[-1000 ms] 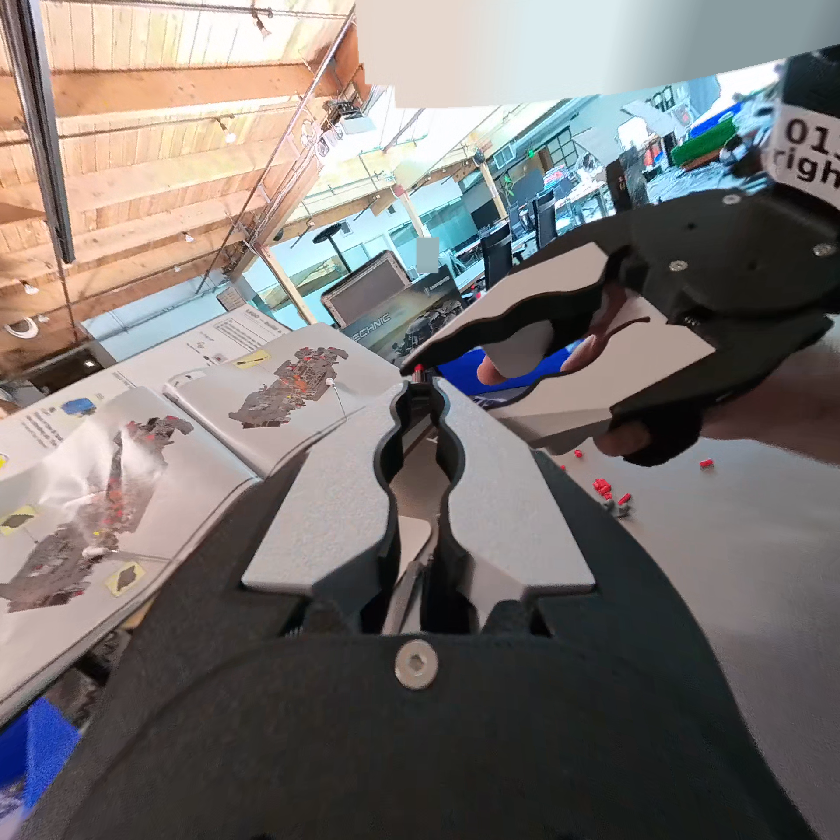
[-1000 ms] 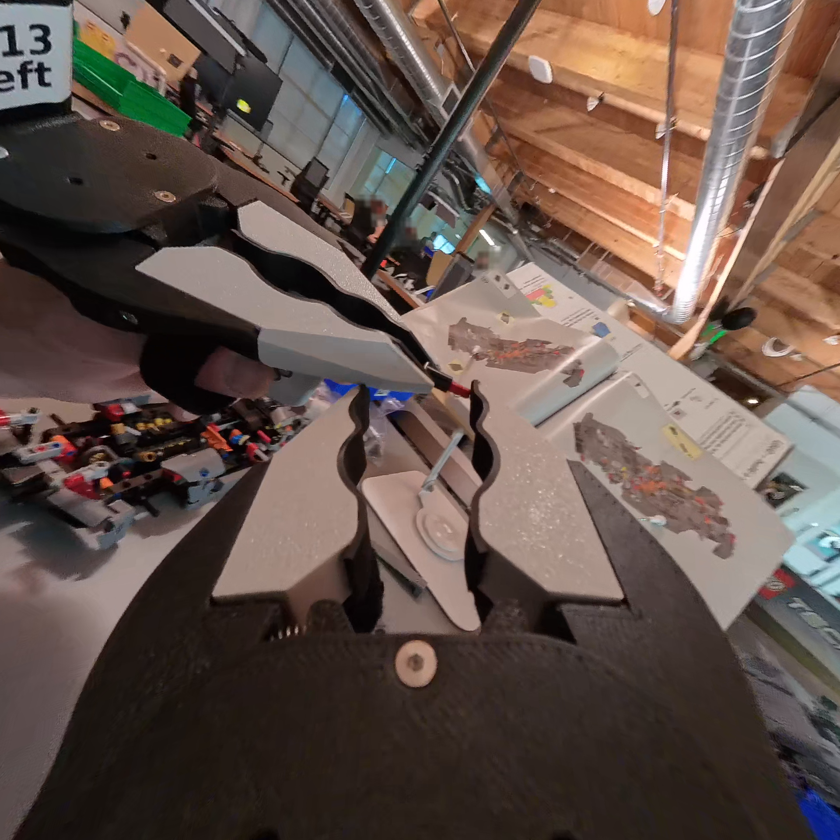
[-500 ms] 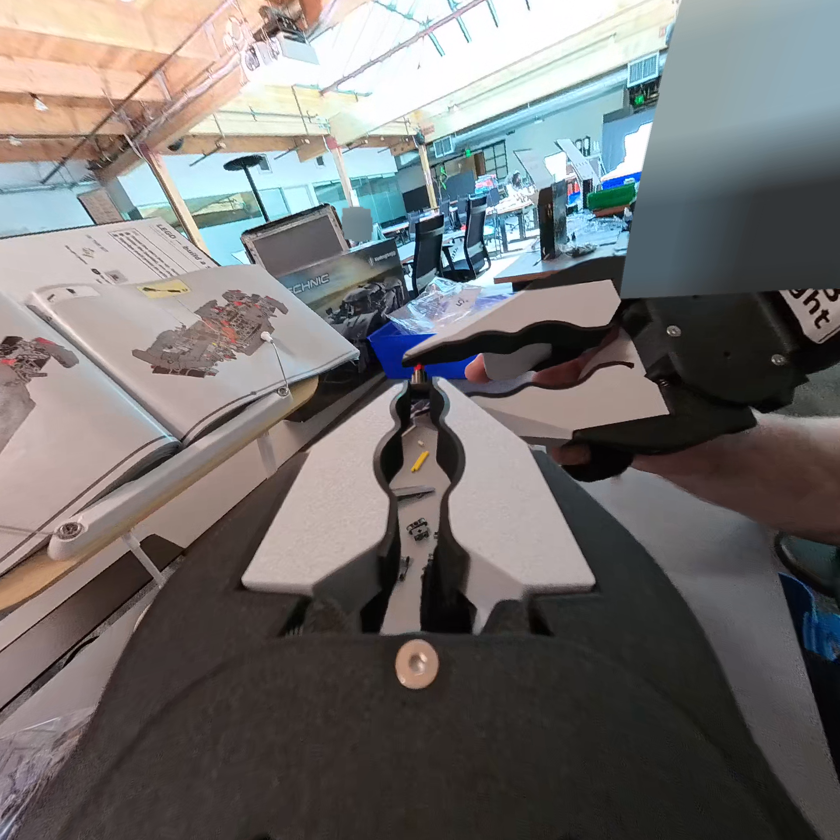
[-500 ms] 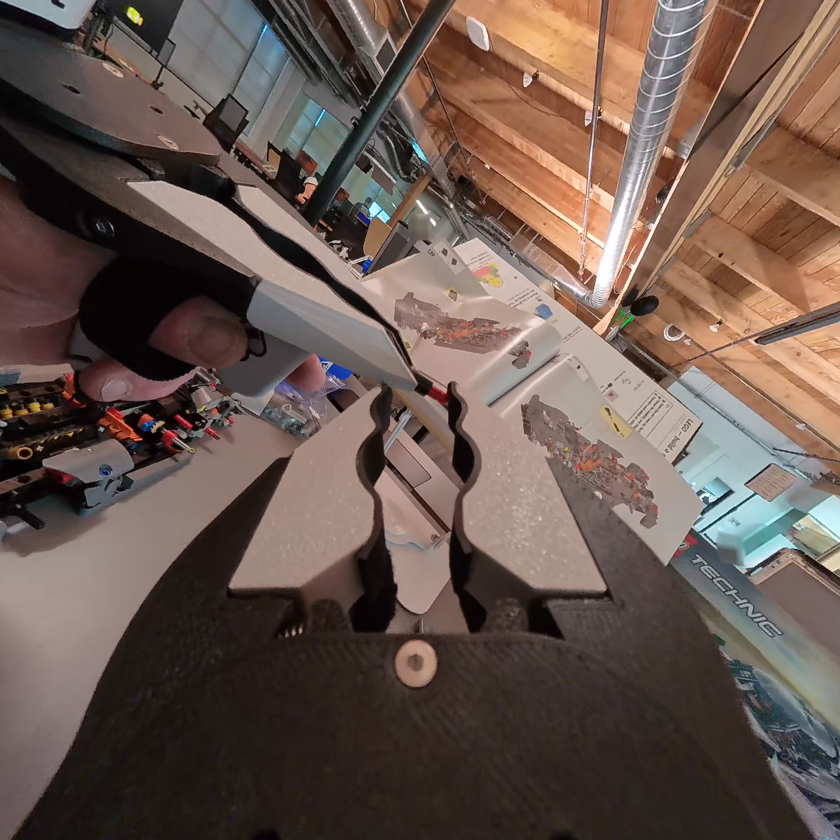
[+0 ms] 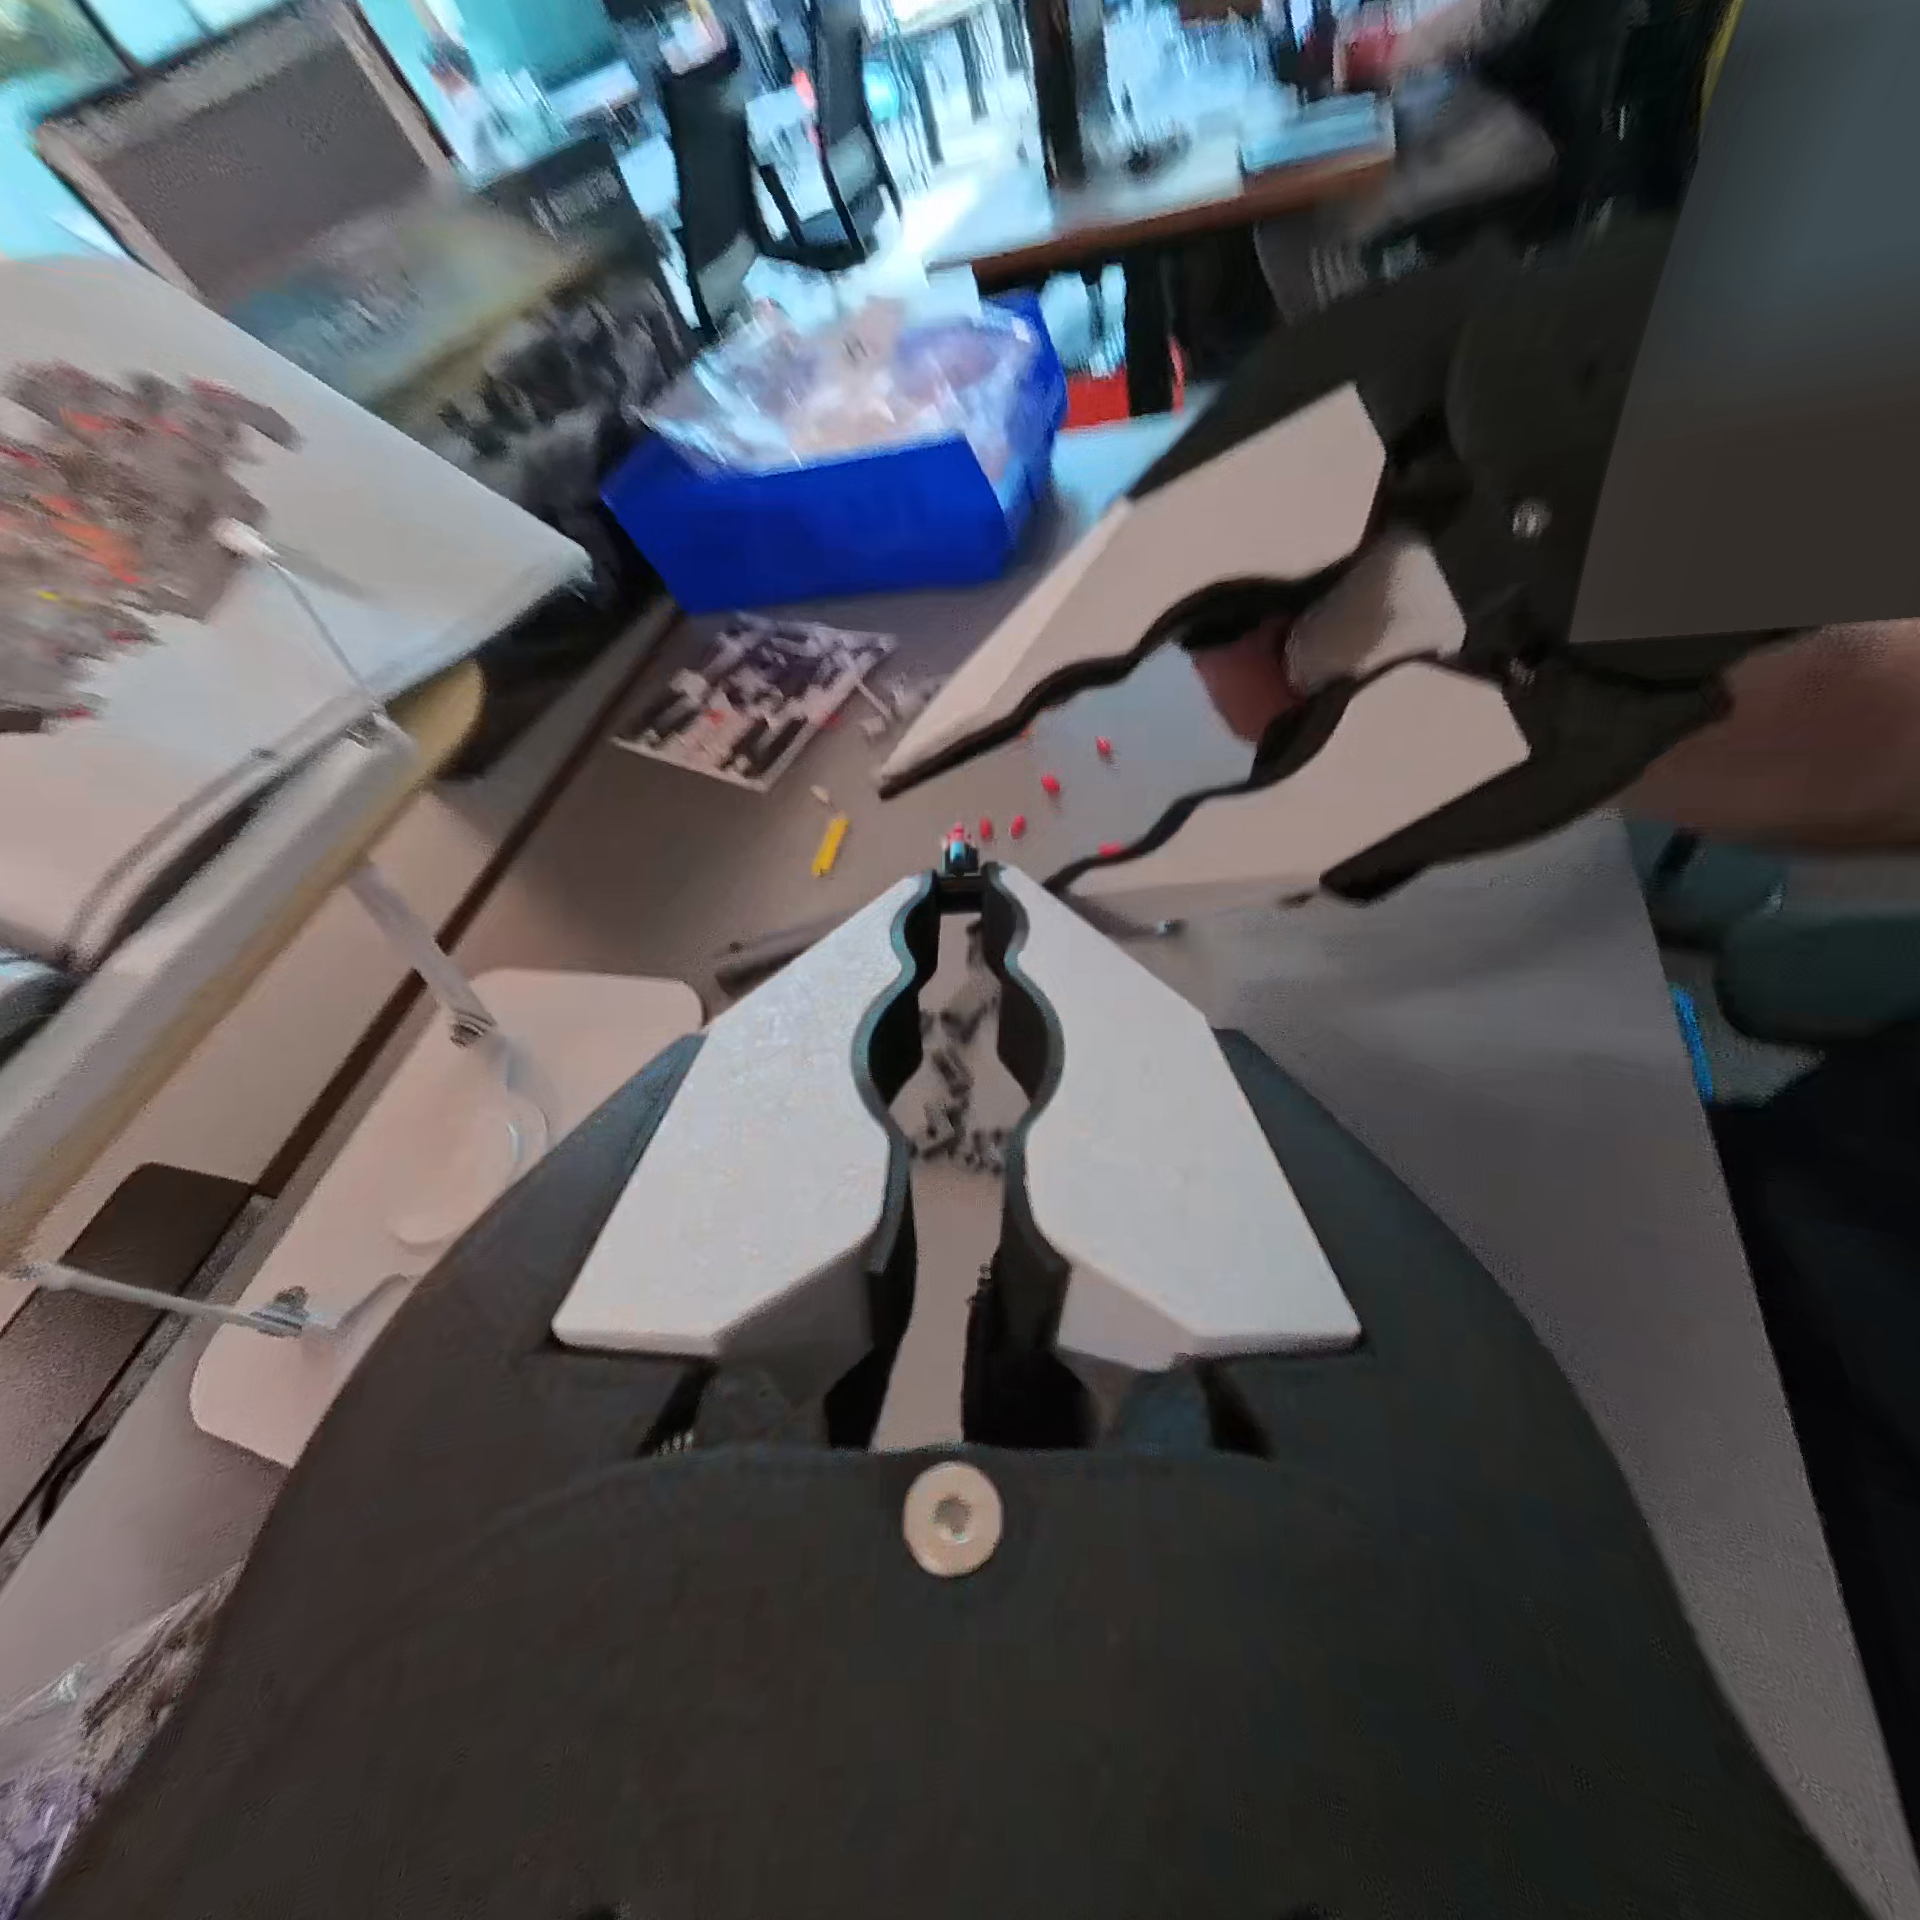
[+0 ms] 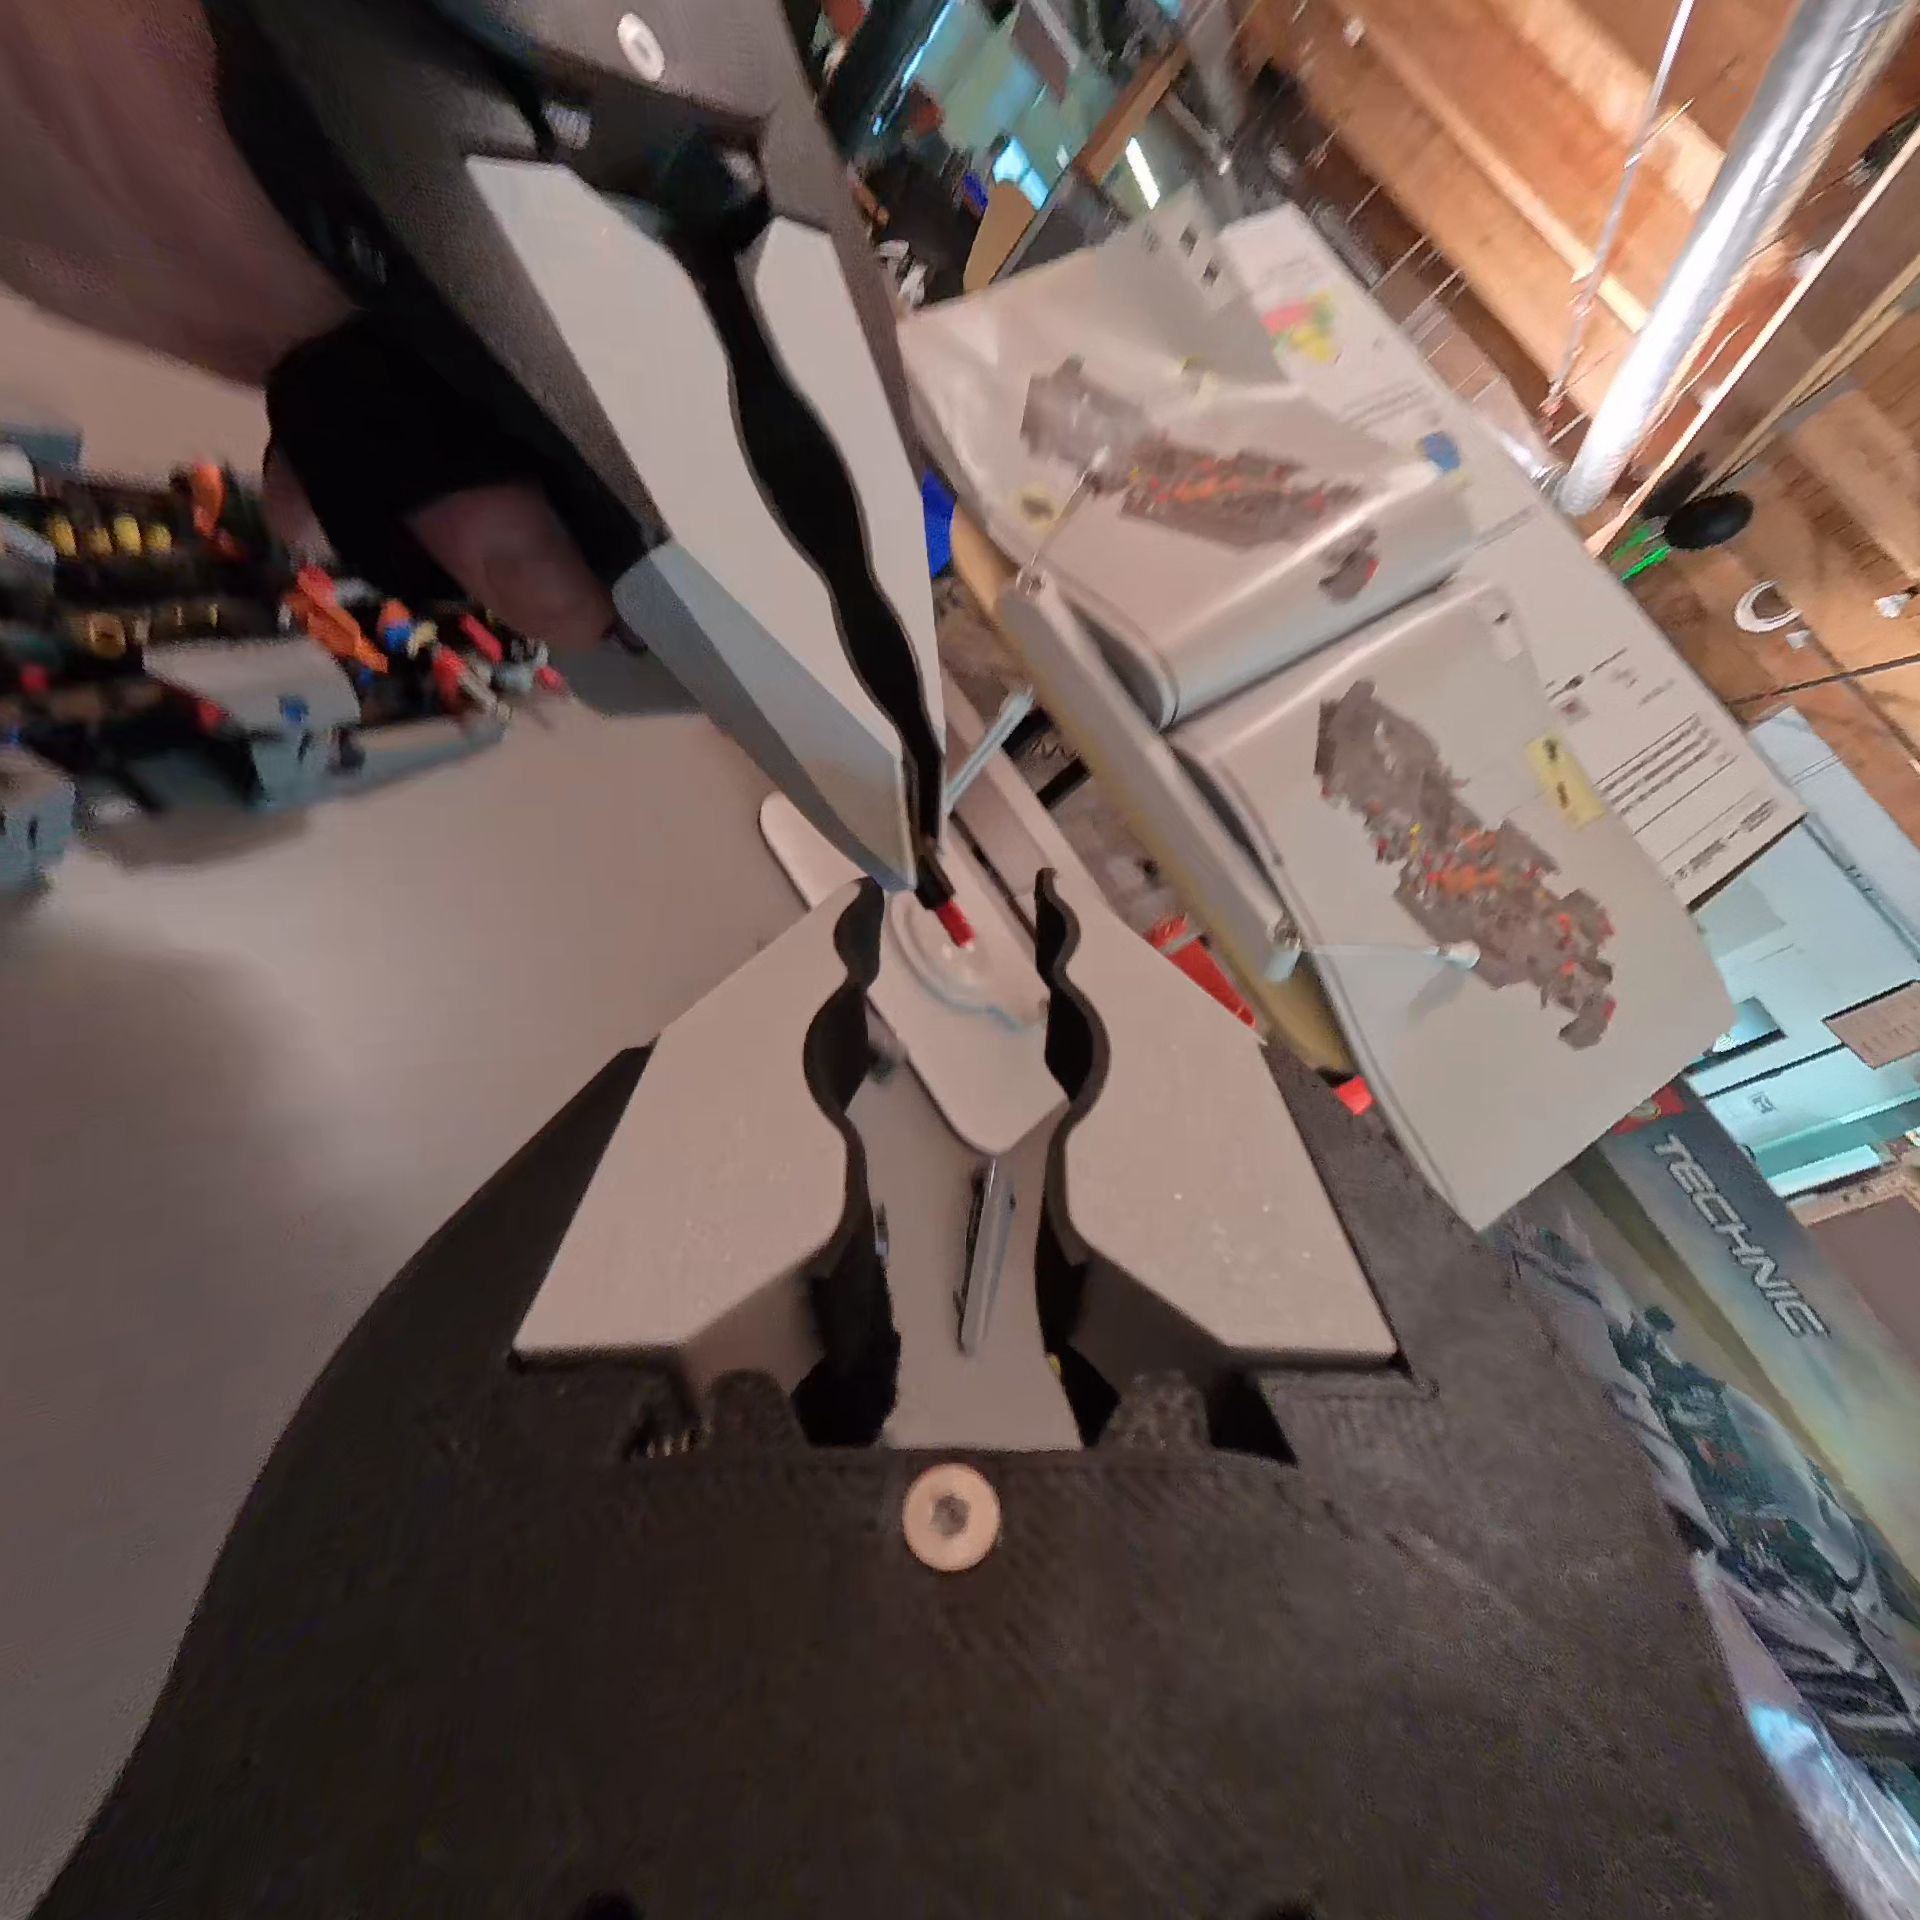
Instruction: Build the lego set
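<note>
My left gripper (image 5: 958, 885) is shut on a small black piece with a red pin (image 5: 957, 844) sticking out past its fingertips. The right wrist view shows the same: the left gripper (image 6: 921, 871) comes in from above, with the red pin (image 6: 952, 918) at its tip. My right gripper (image 6: 953, 891) is open. Its fingertips stand on either side of the red pin without touching it, and it holds nothing. In the left wrist view the right gripper (image 5: 977, 831) comes in from the right with its jaws apart, just beyond my left fingertips.
Loose red pins (image 5: 1051, 781) and a yellow piece (image 5: 831, 842) lie on the grey table (image 5: 1351, 1039). A blue bin (image 5: 831, 520) stands behind. An open instruction booklet (image 6: 1455, 831) rests on a stand, and a part-built model (image 6: 208, 644) sits at the left. The tips of both grippers are at nearly the same place.
Both grippers have swung down from facing the ceiling towards the table. My left gripper kept its hold on the pin piece. My right jaws narrowed around the pin, then widened a little.
</note>
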Motion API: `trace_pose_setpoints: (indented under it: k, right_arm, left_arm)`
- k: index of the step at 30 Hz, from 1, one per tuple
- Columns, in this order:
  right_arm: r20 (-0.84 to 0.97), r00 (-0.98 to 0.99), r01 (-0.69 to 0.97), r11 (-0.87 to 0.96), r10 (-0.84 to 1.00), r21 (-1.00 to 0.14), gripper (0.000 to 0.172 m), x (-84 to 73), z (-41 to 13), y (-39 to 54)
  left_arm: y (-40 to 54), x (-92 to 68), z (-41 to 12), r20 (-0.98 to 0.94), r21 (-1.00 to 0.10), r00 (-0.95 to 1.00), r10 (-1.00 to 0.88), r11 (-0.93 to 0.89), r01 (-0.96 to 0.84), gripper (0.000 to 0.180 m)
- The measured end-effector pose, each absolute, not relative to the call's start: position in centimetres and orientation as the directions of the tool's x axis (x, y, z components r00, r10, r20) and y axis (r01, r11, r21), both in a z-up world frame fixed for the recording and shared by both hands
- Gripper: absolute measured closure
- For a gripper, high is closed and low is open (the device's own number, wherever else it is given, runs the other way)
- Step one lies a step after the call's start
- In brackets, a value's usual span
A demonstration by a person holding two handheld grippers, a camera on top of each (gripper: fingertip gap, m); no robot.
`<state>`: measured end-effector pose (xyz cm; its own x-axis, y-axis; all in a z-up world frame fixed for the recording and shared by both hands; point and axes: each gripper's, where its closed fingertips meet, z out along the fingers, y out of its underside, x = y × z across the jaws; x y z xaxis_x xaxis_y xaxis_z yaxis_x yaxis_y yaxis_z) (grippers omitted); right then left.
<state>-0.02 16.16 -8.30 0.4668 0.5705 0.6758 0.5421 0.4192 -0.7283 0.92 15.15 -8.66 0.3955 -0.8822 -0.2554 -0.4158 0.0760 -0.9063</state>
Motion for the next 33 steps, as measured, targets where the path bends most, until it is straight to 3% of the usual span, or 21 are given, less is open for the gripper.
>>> trace_pose_setpoints:
  k: [5, 8, 11, 15, 33]
  right_arm:
    - [0.671, 0.432, 0.601, 0.363, 0.603, -0.712, 0.152, 4.0, -11.6, 16.3]
    - [0.664, 0.414, 0.626, 0.335, 0.623, -0.704, 0.154, 6.0, -13.0, 16.1]
    - [0.676, 0.408, 0.65, 0.324, 0.614, -0.687, 0.155, 7.4, -13.8, 16.1]
    - [0.667, 0.412, 0.651, 0.311, 0.621, -0.692, 0.156, 8.4, -14.3, 16.1]
    - [0.648, 0.42, 0.644, 0.294, 0.635, -0.706, 0.159, 10.7, -15.5, 16.9]
  left_arm:
    - [15.8, 1.7, -13.6, -0.301, -0.782, 0.263, -0.916, 0.08, -0.618, 0.175]
    - [14.6, 2.4, -17.4, -0.222, -0.672, 0.119, -0.968, 0.063, -0.738, 0.175]
    - [12.9, 3.4, -20.4, -0.232, -0.553, -0.047, -0.972, 0.171, -0.816, 0.175]
    - [12.0, 5.9, -21.7, -0.246, -0.554, -0.135, -0.96, 0.254, -0.793, 0.175]
    - [12.5, 5.8, -26.6, -0.124, -0.492, -0.139, -0.983, 0.182, -0.851, 0.174]
